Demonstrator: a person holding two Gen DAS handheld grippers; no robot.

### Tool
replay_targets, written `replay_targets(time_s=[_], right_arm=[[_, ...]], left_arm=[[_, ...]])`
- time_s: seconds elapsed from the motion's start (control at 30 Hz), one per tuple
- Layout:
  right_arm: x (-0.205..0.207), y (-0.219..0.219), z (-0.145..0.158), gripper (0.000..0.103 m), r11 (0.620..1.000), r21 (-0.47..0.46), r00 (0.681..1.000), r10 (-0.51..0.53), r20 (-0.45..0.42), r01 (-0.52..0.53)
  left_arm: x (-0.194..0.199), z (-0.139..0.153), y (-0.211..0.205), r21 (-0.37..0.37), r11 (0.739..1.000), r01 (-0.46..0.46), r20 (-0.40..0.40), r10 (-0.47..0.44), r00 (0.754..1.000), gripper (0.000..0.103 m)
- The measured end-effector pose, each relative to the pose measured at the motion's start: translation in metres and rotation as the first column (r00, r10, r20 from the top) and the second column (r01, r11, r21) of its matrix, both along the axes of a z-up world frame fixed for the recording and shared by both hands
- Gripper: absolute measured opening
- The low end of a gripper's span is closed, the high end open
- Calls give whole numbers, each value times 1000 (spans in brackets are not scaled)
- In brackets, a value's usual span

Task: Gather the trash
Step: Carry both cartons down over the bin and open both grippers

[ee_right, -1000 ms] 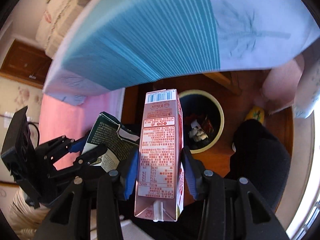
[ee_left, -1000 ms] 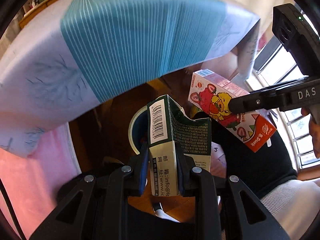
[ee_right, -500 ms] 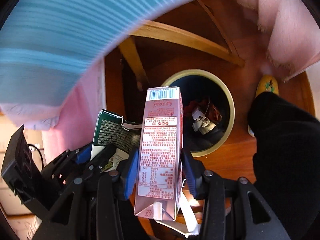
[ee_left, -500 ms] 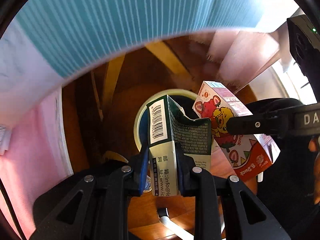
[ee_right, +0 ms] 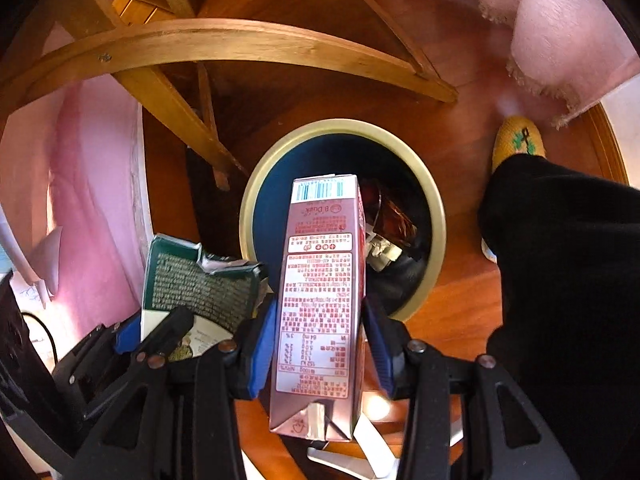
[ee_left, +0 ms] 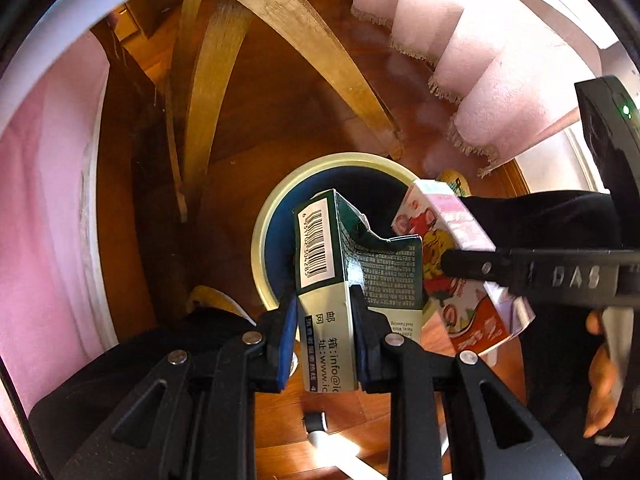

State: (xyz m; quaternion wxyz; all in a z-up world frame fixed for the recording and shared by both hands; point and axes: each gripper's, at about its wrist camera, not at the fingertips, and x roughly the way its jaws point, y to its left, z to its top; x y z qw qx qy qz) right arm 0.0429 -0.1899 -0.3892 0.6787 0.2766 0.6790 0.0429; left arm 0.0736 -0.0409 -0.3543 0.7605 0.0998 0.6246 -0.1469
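Observation:
My left gripper [ee_left: 325,322] is shut on a dark green carton [ee_left: 340,276] with a torn open top, held above the near rim of a round bin [ee_left: 262,220]. My right gripper [ee_right: 320,336] is shut on a pink strawberry drink carton [ee_right: 320,280], held above the same bin [ee_right: 436,208], which has a cream rim, a dark blue inside and crumpled wrappers at the bottom. The pink carton [ee_left: 460,280] shows to the right in the left wrist view. The green carton [ee_right: 200,280] shows to the left in the right wrist view.
The bin stands on a wooden floor under a table with curved wooden legs [ee_left: 312,52]. A pink fringed tablecloth [ee_left: 480,60] hangs around. A person's black trouser leg [ee_right: 560,280] and yellow slipper [ee_right: 518,140] stand right of the bin.
Both grippers have gone down below the table edge with their cartons. The blue striped tablecloth has left the view, and the bin is nearer and larger under both cartons.

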Motion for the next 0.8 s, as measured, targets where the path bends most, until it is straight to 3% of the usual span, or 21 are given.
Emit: replay_targets(time_s=[0.33, 0.4, 0.43, 0.47, 0.53, 0.57, 0.8], right_arm=[[8, 5, -4, 44, 1000, 12, 1000, -10, 13, 10], [10, 5, -5, 44, 1000, 6, 1000, -18, 14, 17], [11, 5, -6, 44, 1000, 6, 1000, -24, 11, 24], [11, 5, -6, 46, 1000, 4, 1000, -29, 7, 29], [12, 3, -8, 56, 999, -5, 999, -41, 1, 41], [13, 2, -8, 63, 999, -11, 999, -45, 0, 45], [12, -1, -9, 64, 997, -38, 998, -60, 8, 60]], left_arm=[[14, -14, 9, -47, 996, -77, -22, 76, 997, 25], [17, -14, 13, -61, 993, -98, -24, 97, 995, 30], [18, -14, 13, -67, 992, -107, -30, 105, 994, 44], [19, -15, 14, -74, 990, -116, -37, 114, 993, 68], [19, -15, 16, -83, 988, -129, -29, 128, 991, 85], [18, -14, 16, -85, 988, -129, -23, 127, 992, 85], [13, -15, 8, -51, 995, -91, -1, 91, 996, 85]])
